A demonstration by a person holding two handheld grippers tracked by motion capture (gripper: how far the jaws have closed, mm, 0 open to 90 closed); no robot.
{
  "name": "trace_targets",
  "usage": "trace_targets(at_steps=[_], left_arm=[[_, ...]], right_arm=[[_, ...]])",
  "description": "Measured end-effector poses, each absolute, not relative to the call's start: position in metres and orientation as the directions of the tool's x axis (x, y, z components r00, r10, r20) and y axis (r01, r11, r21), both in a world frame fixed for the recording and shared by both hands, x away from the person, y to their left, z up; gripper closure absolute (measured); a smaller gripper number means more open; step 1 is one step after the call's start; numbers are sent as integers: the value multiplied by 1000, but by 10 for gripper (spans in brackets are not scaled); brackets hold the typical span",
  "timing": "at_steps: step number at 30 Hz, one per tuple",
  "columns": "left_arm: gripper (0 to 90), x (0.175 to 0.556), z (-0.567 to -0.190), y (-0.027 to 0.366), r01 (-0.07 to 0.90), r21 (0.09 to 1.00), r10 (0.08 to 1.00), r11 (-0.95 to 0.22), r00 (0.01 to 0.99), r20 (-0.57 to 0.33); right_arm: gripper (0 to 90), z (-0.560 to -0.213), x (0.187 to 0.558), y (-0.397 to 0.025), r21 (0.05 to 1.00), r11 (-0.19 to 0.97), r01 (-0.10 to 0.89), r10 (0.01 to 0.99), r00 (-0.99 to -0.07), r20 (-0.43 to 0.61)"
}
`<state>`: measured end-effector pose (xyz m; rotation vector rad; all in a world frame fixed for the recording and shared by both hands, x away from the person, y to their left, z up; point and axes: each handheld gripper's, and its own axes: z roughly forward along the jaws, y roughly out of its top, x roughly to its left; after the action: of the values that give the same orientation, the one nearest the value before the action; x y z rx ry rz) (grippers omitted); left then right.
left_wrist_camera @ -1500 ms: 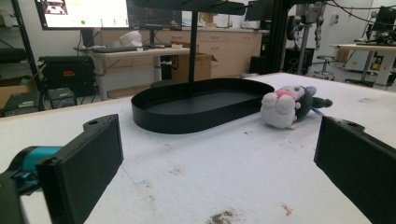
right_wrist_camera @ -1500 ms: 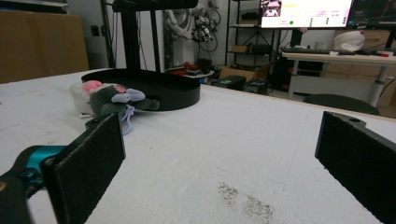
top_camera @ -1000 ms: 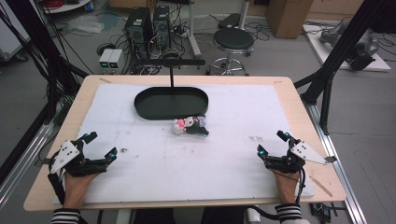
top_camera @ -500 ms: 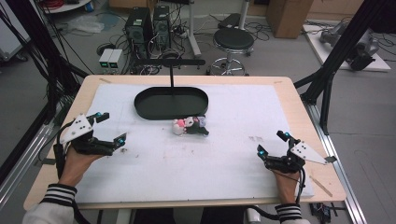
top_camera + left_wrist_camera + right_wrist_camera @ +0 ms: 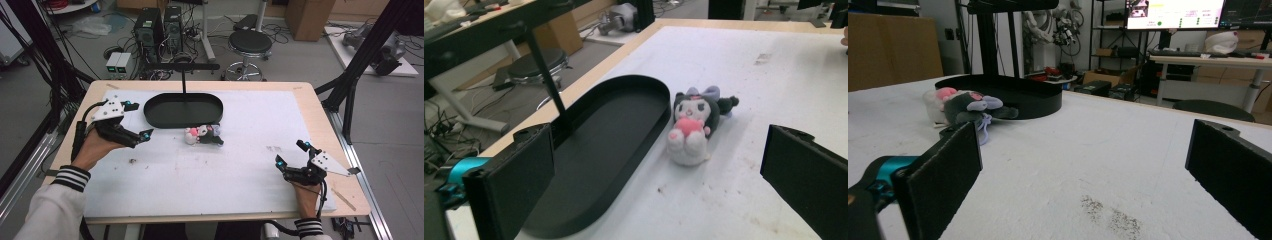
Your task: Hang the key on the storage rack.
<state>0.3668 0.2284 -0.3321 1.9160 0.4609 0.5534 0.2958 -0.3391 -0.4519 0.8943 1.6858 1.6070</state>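
A small plush toy (image 5: 202, 134), grey, white and pink, lies on the white table cover just in front of the black oval tray (image 5: 160, 116). In the left gripper view the plush toy (image 5: 691, 127) lies ahead between the wide-apart jaws, beside the tray (image 5: 599, 160). My left gripper (image 5: 136, 120) is open, raised a little, left of the tray and toy. Near the table's front right, my right gripper (image 5: 288, 154) rests low and open. Its view has the plush toy (image 5: 965, 107) and tray (image 5: 1013, 95) far off to the left.
A black post (image 5: 183, 80) with a crossbar rises behind the tray. The white cover (image 5: 225, 175) carries small dirt specks. A stool (image 5: 249, 45), computers and cables stand on the floor beyond the table's far edge. Black frame legs (image 5: 350, 85) flank the table.
My left gripper has moved from the front left corner forward and right, toward the tray and plush toy, and lifted slightly. The right gripper has stayed put.
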Motion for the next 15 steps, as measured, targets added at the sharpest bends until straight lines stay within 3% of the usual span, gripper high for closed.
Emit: trace_targets(at_steps=[8,15], left_arm=[[17,384,-314,197,64,874,421,-482,891,167],[17,397,-303,174,61,840,365,-539,916,167]], right_arm=[[6,-452,296,-339,999,24,47,825,-565,7],[6,-452,295,-339,998,19,53,822,-569,15]])
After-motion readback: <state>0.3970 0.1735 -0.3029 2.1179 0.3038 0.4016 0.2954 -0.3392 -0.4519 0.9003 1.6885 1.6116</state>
